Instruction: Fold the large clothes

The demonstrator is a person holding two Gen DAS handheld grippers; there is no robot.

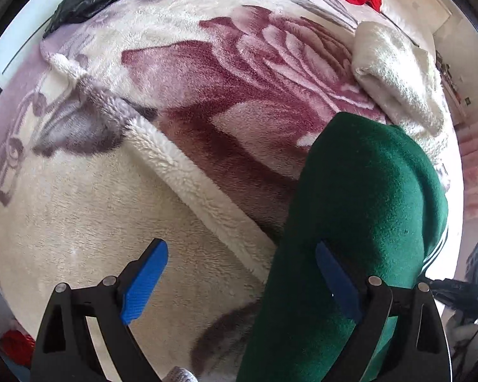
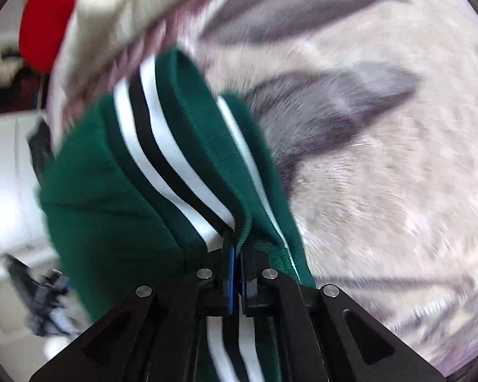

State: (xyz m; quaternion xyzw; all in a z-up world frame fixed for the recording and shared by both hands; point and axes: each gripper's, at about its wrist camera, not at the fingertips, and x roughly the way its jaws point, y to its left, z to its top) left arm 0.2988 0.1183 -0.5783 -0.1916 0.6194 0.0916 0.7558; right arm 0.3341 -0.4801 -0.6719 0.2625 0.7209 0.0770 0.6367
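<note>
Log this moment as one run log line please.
step: folding green garment | left gripper: open, empty | right gripper: shut on striped trim | surface: floral blanket

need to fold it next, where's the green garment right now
The green garment hangs from the shut right gripper, pinched at its striped edge over the floral blanket. In the left wrist view it sits lower right, beside the open left gripper.

Right gripper (image 2: 237, 273) pinches green garment (image 2: 118, 191) (striped trim) above blanket (image 2: 382, 191).
</note>
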